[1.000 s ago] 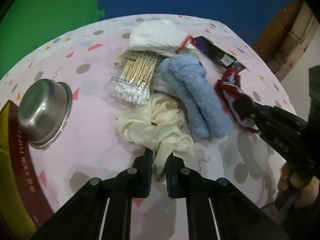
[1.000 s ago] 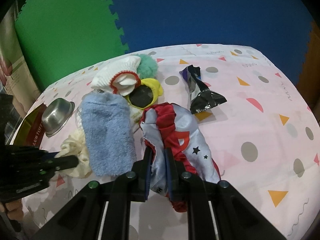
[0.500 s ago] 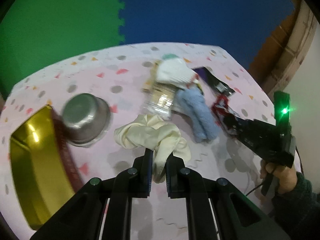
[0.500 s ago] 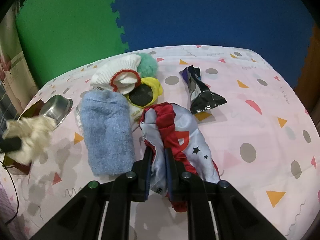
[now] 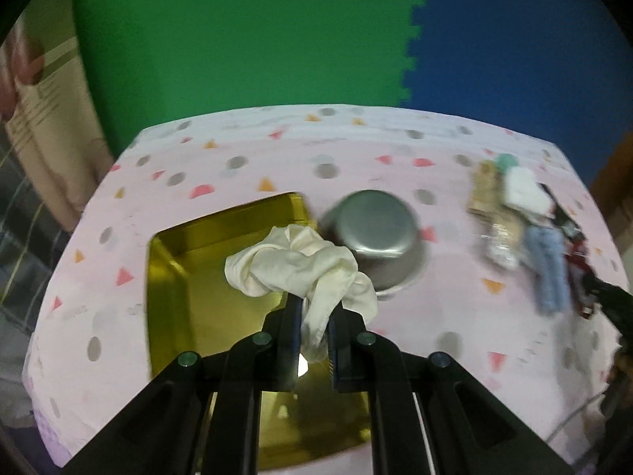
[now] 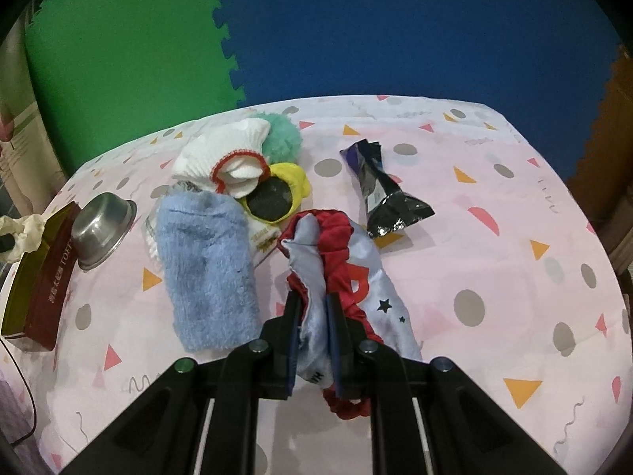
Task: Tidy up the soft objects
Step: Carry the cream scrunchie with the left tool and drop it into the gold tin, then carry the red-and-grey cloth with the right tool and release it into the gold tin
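My left gripper (image 5: 314, 308) is shut on a cream cloth scrunchie (image 5: 296, 265) and holds it in the air above the open gold tin box (image 5: 190, 289). The scrunchie also shows at the far left of the right wrist view (image 6: 23, 229). My right gripper (image 6: 312, 308) is shut on a grey and red satin cloth (image 6: 328, 249) that lies on the pink tablecloth. Beside it lie a blue fuzzy sock (image 6: 205, 261), a white sock with red trim (image 6: 225, 154), a green pompom (image 6: 283, 134) and a yellow item with a black round patch (image 6: 277, 194).
An upturned steel bowl (image 5: 376, 233) stands right of the gold box; it also shows in the right wrist view (image 6: 103, 225). A black foil packet (image 6: 383, 190) lies behind the satin cloth. A pack of cotton swabs (image 5: 502, 233) lies in the pile. Green and blue foam wall behind.
My left gripper has lifted the cream scrunchie off the table and carried it left, over the gold box. My right gripper stays shut on the satin cloth.
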{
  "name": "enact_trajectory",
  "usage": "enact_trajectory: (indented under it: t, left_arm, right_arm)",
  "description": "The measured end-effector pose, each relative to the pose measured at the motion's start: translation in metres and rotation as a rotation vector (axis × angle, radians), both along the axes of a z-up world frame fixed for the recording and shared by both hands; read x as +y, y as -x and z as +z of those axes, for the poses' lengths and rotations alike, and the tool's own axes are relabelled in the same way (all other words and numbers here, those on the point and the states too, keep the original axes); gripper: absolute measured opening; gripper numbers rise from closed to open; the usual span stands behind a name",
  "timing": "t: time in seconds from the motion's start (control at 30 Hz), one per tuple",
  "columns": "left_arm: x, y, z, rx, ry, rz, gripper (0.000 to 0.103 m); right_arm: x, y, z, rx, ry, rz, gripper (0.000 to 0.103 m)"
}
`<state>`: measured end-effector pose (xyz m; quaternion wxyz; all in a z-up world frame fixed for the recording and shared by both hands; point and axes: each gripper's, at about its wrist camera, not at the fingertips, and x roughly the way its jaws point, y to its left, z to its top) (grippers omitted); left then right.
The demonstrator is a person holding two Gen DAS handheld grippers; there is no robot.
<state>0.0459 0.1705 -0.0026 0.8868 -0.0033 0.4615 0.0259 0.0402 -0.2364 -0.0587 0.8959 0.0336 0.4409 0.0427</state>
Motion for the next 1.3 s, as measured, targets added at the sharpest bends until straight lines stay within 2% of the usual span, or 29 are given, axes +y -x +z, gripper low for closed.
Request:
enact_trajectory:
  t: [0.13,0.23,0.37,0.53,0.57,0.6,0.63,0.7,0.77,0.93,0.97,1.0,1.07,1.17,1.3]
  left_arm:
    - [0.030,-0.010,-0.020,0.028,0.011,0.065,0.009]
    - [0.043,-0.015,-0.032,0.037,-0.011,0.094,0.010]
    - [0.053,-0.020,-0.043,0.050,-0.001,0.109,0.012]
    - [0.054,-0.026,-0.052,0.058,-0.031,0.108,0.015]
    - [0.053,-0.027,-0.053,0.060,-0.037,0.107,0.020]
    - [0.052,-0.026,-0.053,0.056,-0.037,0.107,0.032]
    - [0.051,-0.026,-0.053,0.047,-0.039,0.111,0.039]
    - [0.050,-0.024,-0.049,0.025,-0.047,0.114,0.071]
    - [0.047,-0.021,-0.045,-0.002,-0.068,0.118,0.077]
    - [0.045,-0.013,-0.033,-0.039,-0.045,0.115,0.078]
    - [0.044,-0.011,-0.031,-0.039,-0.034,0.116,0.078]
    - [0.044,-0.010,-0.030,-0.038,-0.024,0.120,0.079]
    - [0.044,-0.008,-0.028,-0.039,-0.009,0.126,0.079]
    - [0.044,-0.004,-0.023,-0.052,0.018,0.134,0.080]
    - [0.043,-0.001,-0.019,-0.064,0.023,0.144,0.082]
  right_arm:
    - [0.002,0.002,0.009,-0.006,0.016,-0.005,0.013]
    - [0.004,0.005,0.016,-0.013,0.031,-0.008,0.013]
    - [0.007,0.006,0.028,-0.023,0.046,-0.008,0.013]
    - [0.011,0.009,0.041,-0.032,0.036,-0.007,0.013]
    - [0.011,0.010,0.043,-0.034,0.027,-0.004,0.013]
    - [0.011,0.011,0.046,-0.038,0.021,-0.002,0.013]
    - [0.012,0.011,0.048,-0.039,0.024,-0.001,0.013]
    - [0.015,0.012,0.051,-0.042,0.037,0.005,0.013]
    - [0.019,0.012,0.052,-0.039,0.053,0.012,0.013]
    - [0.022,0.009,0.039,0.018,0.040,0.034,0.013]
    - [0.023,0.009,0.035,0.024,0.049,0.034,0.017]
    - [0.024,0.009,0.032,0.028,0.053,0.033,0.028]
    - [0.026,0.009,0.024,0.042,0.062,0.032,0.040]
    - [0.027,0.007,0.010,0.081,0.061,0.035,0.047]
    - [0.025,0.003,-0.012,0.137,0.056,0.022,0.050]
